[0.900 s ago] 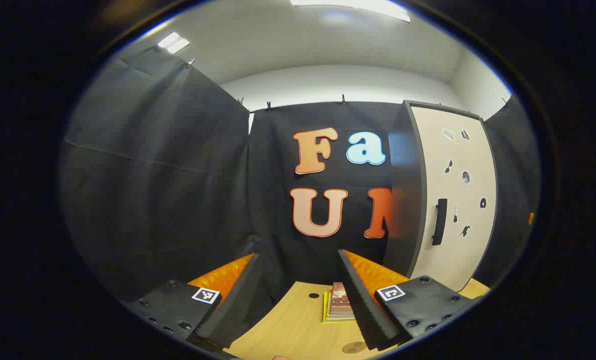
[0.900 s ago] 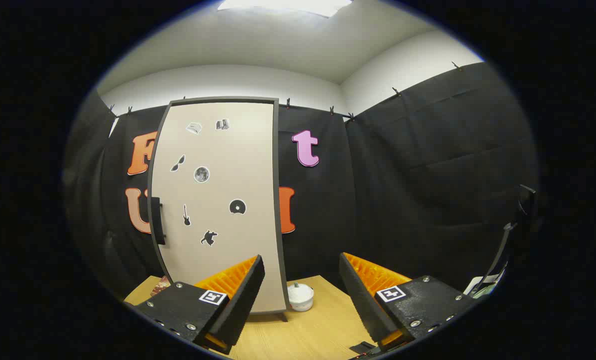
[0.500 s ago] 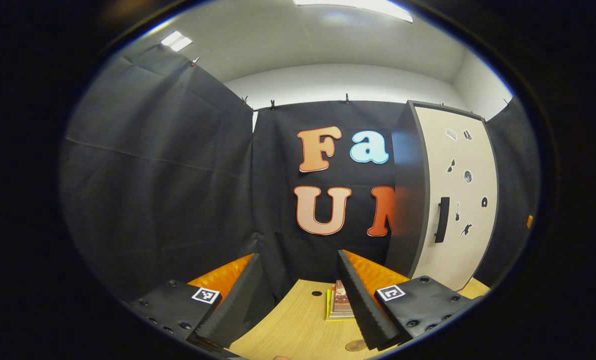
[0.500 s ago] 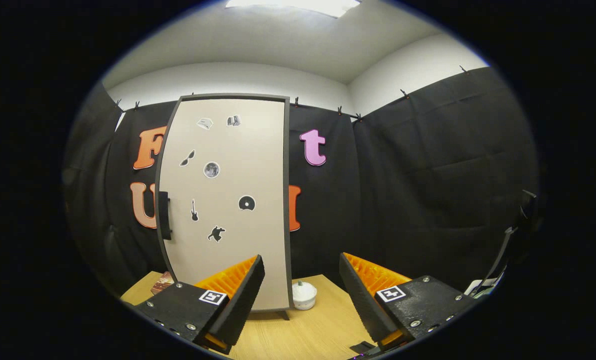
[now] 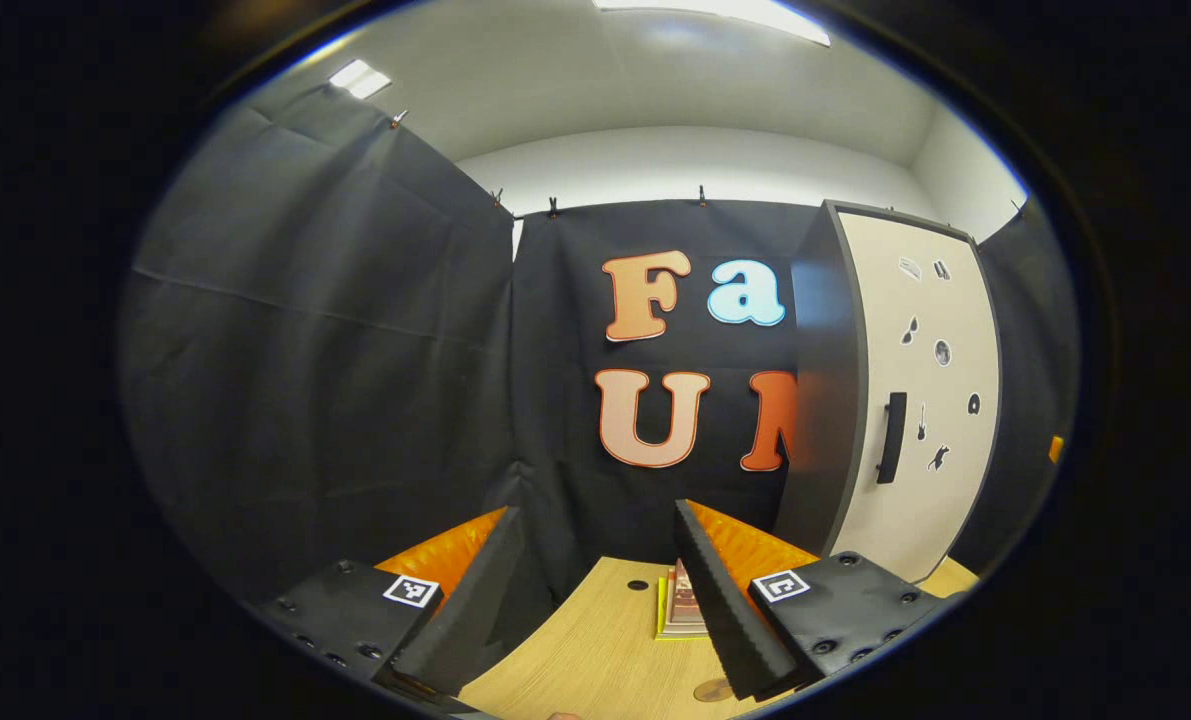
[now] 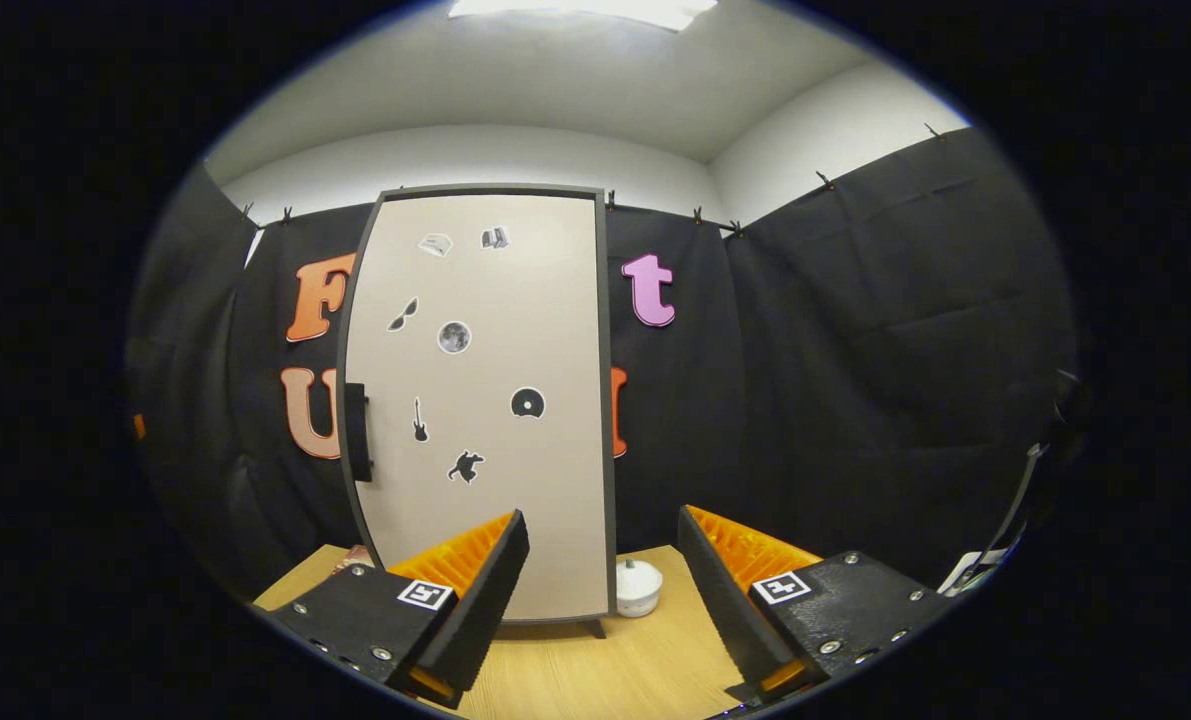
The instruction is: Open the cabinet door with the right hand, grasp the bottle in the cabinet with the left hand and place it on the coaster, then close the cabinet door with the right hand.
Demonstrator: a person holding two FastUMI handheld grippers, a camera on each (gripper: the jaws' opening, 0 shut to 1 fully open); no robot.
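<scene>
The cabinet (image 6: 485,400) stands upright on the wooden table, its pale door shut and dotted with small dark stickers, hiding whatever is inside. A dark vertical handle (image 6: 357,445) sits on the door's left edge. My right gripper (image 6: 600,525) is open and held short of the door, with the handle up and to its left. In the left gripper view the cabinet (image 5: 915,400) and its handle (image 5: 891,438) are far to the right. My left gripper (image 5: 595,510) is open and holds nothing. A brown round coaster (image 5: 712,690) peeks out beside its right finger.
A stack of books (image 5: 677,608) lies on the table (image 5: 585,650) left of the cabinet. A small white lidded pot (image 6: 638,588) sits by the cabinet's right foot. Black cloth walls close in on all sides. A thin dark stand (image 6: 1020,510) rises at the far right.
The cabinet has slid rightward in both views and looks a little nearer in the right gripper view, as both grippers shifted left. Both stayed open.
</scene>
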